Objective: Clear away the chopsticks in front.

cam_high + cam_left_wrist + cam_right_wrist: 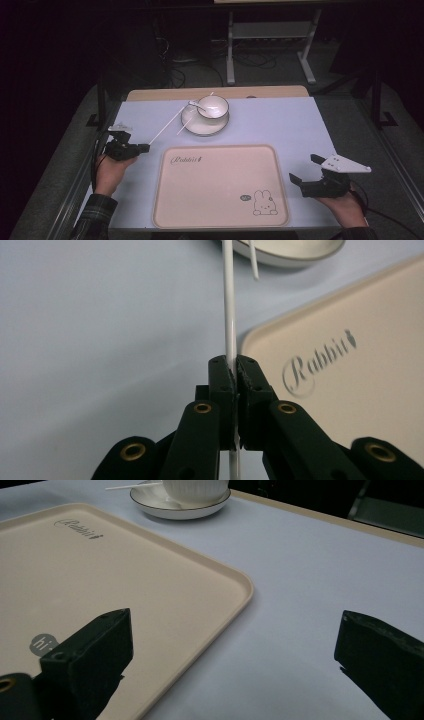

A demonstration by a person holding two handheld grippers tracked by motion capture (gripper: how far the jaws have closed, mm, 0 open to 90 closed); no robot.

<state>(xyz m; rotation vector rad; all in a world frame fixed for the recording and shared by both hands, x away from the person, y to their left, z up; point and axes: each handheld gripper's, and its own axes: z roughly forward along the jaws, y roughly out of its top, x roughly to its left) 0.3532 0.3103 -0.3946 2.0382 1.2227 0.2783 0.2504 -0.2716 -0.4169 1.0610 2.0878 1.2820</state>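
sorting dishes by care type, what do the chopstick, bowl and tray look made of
Chopstick: smooth glossy white, likely plastic or melamine, clamped in the left gripper.
Bowl: glazed white ceramic by its sheen and ribbed wall.
Tray: matte beige, probably plastic, with printed lettering and rabbit.

So the thing here is a long thin white stick point(167, 125), dead straight. One end is pinched in the left hand-held gripper point(235, 371); the other reaches up to the white saucer point(192, 125), slanting over the pale surface point(280, 125) beside the tray.
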